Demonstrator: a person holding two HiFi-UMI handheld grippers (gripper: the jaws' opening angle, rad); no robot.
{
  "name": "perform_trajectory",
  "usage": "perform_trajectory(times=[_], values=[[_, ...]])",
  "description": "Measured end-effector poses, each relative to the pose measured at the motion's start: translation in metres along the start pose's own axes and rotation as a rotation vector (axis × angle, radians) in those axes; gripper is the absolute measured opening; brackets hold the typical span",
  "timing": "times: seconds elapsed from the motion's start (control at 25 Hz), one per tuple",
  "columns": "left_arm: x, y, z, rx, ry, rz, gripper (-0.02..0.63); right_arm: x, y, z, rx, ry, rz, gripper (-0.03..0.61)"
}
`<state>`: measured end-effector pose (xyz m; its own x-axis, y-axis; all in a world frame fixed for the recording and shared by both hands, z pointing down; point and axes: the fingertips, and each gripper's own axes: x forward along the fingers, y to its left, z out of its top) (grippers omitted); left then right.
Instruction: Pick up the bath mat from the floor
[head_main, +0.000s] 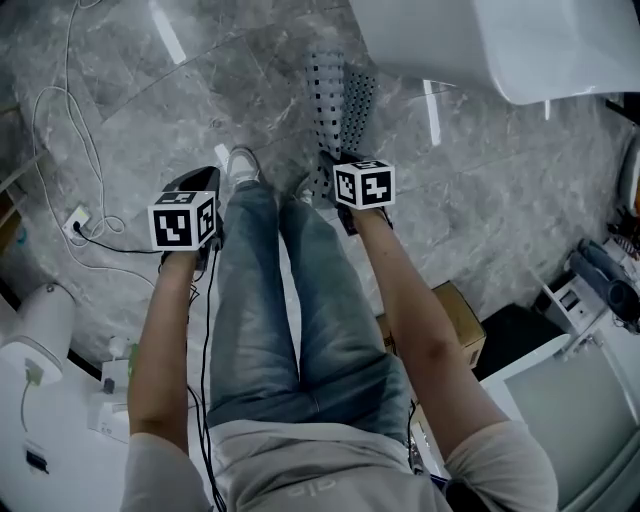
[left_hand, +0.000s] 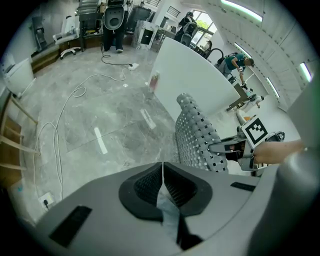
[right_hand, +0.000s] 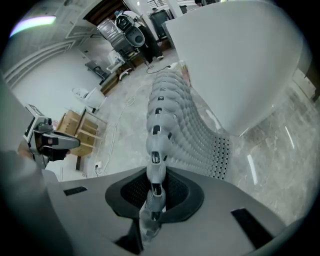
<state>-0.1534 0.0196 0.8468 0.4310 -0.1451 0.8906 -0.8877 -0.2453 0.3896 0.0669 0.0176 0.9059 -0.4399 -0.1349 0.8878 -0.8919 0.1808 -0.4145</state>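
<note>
In the head view, the bath mat (head_main: 338, 100), grey and full of holes, hangs in front of my right gripper (head_main: 352, 200), just past my right shoe. Its near end goes under that gripper. My left gripper (head_main: 200, 190) is on the other side of my legs, apart from the mat. The grey stone floor (head_main: 150, 90) is open on the left, with only a thin cable (head_main: 60, 110) lying on it. A white tub (head_main: 500, 40) stands close behind the mat, at the top right.

In the left gripper view, my jaws stand together at the tips, and I see nothing of the mat between them. The mat (left_hand: 197, 132) is to the right, beside the tub wall (left_hand: 195, 80), and the right gripper (left_hand: 215, 148) pinches its edge.

In the right gripper view, my jaws are closed on the edge of the mat (right_hand: 185, 120), with the pads pressing on it. From the jaws the mat runs away in a long curve along the tub (right_hand: 235, 60). I cannot tell if its far end touches the floor (right_hand: 270, 145). To the left there is free floor, then my left gripper (right_hand: 45, 140) and some wooden shelves (right_hand: 82, 130) further back.
</note>
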Motion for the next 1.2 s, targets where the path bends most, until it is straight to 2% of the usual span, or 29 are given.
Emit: perform_trajectory(times=[0.4, 0.8, 1.2], values=[[-0.053, -0.024, 0.023, -0.001, -0.058, -0.003, 0.018, -0.063, 0.036, 0.025, 0.004, -0.042, 0.015, 0.067], [-0.105, -0.051, 0.049, -0.006, -0.119, -0.03, 0.017, -0.139, 0.063, 0.054, 0.001, -0.098, -0.006, 0.067], [-0.16, -0.069, 0.075, 0.019, -0.171, 0.007, 0.017, -0.203, 0.112, 0.085, -0.048, -0.154, 0.024, 0.067]])
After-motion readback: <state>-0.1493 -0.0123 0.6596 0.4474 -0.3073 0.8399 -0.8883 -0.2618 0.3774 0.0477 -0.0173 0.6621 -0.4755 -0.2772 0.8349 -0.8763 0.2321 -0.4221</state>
